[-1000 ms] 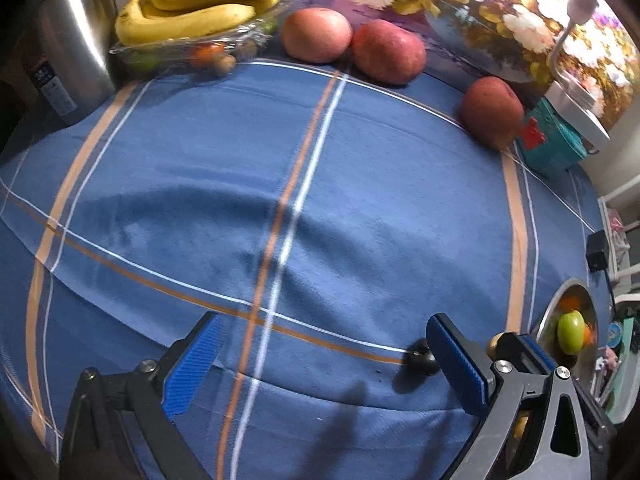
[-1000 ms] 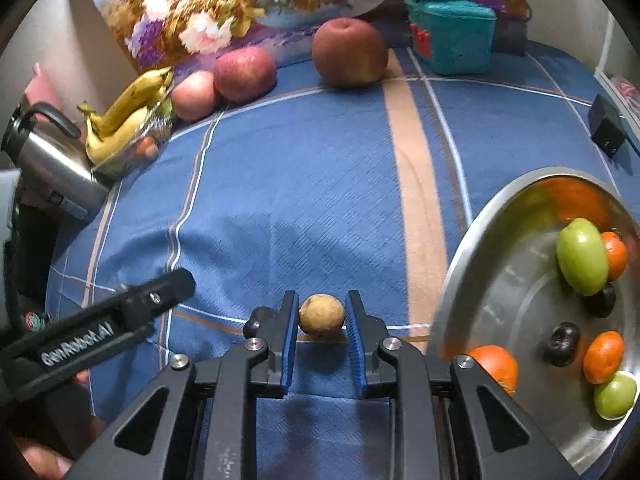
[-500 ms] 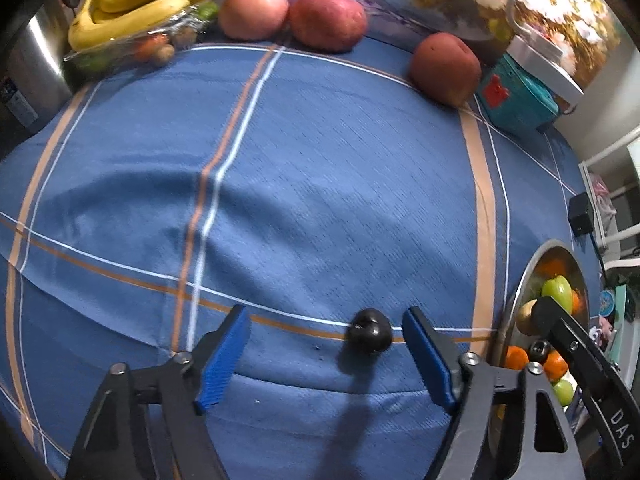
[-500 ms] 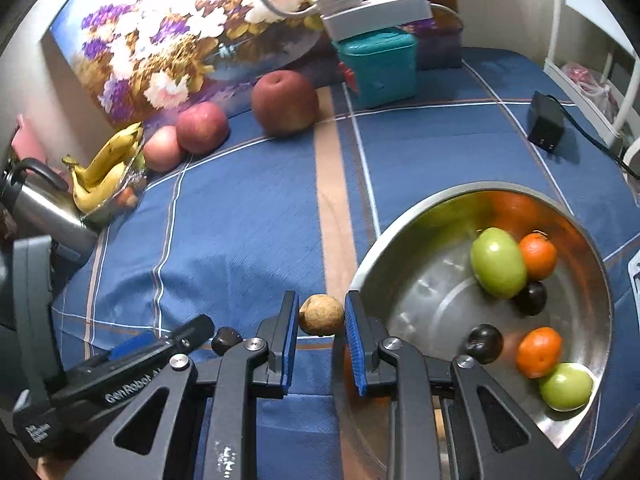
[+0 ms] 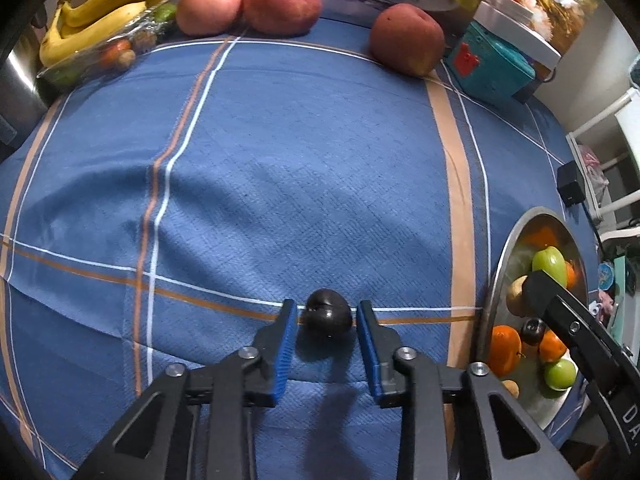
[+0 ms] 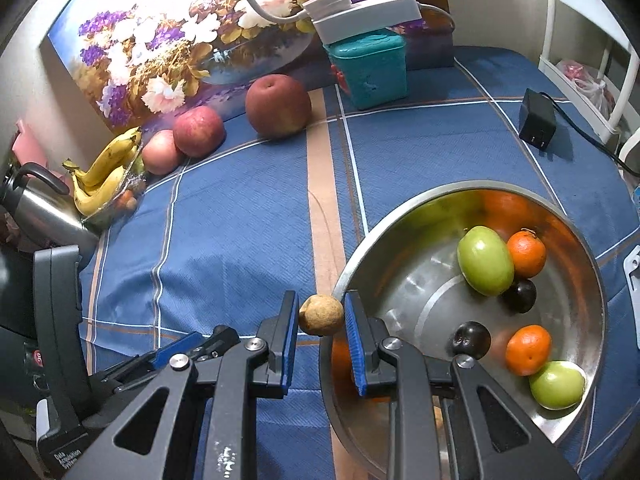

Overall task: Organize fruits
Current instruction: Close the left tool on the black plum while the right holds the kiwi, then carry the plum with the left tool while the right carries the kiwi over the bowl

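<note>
1. Here, the left gripper (image 5: 326, 316) is closing its blue pads round a dark plum (image 5: 329, 312) that lies on the blue tablecloth (image 5: 280, 168), a short way left of the steel bowl (image 5: 496, 280); the plum sits between the pads, the right pad looks to be on it, and whether the left pad touches cannot be told.
2. The right gripper (image 6: 322, 316) is clamped on a small tan fruit (image 6: 321, 315), held just at the bowl's near-left rim.
3. In the right wrist view the steel bowl (image 6: 400, 240) holds two green fruits (image 6: 485, 261), three visible oranges (image 6: 527, 253) and two dark plums (image 6: 472, 339).
4. Well beyond the bowl, at the far edge of the cloth, stand three red apples (image 6: 278, 106), with a bunch of bananas (image 6: 106, 176) on a clear tray to their left.
5. A teal box (image 6: 370, 68) stands behind the bowl, in front of a flower painting (image 6: 168, 36).
</note>
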The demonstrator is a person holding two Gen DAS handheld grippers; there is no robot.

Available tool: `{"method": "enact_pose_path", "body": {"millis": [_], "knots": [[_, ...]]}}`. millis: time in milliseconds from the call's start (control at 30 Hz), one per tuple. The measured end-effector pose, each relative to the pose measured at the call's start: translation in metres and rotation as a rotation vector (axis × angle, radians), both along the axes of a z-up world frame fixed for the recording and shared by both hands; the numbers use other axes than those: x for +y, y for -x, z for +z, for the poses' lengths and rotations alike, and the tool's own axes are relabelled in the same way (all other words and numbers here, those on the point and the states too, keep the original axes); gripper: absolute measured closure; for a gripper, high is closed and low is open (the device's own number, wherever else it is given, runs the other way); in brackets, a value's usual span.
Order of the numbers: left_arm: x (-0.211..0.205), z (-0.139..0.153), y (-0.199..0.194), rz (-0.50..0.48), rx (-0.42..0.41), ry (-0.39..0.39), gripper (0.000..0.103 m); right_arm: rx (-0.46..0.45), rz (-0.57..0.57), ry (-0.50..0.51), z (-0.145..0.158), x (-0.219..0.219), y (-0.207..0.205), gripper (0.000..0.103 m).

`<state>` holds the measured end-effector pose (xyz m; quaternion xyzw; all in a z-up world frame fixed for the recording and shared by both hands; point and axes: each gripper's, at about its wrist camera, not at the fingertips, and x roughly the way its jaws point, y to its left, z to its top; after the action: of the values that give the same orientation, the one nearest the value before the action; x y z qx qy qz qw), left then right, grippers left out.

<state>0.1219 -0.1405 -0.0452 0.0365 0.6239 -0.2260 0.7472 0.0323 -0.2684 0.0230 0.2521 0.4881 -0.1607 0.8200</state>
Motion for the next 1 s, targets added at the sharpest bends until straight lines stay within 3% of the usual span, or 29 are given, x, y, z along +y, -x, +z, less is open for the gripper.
{"method": "enact_pose_path", "body": {"millis": [267, 667, 1000], "knots": [[0.009, 0.011, 0.000, 0.001, -0.017, 0.030, 0.080, 0.000, 0.005, 0.001, 0.000, 0.000, 0.001, 0.079], [0.042, 0.058, 0.001, 0.066, -0.105, 0.102, 0.080, 0.010, 0.014, 0.016, 0.004, 0.005, 0.002, 0.079], [0.045, 0.093, 0.014, 0.051, -0.186, 0.130, 0.080, 0.009, 0.020, 0.034, 0.015, 0.011, 0.011, 0.079]]}}
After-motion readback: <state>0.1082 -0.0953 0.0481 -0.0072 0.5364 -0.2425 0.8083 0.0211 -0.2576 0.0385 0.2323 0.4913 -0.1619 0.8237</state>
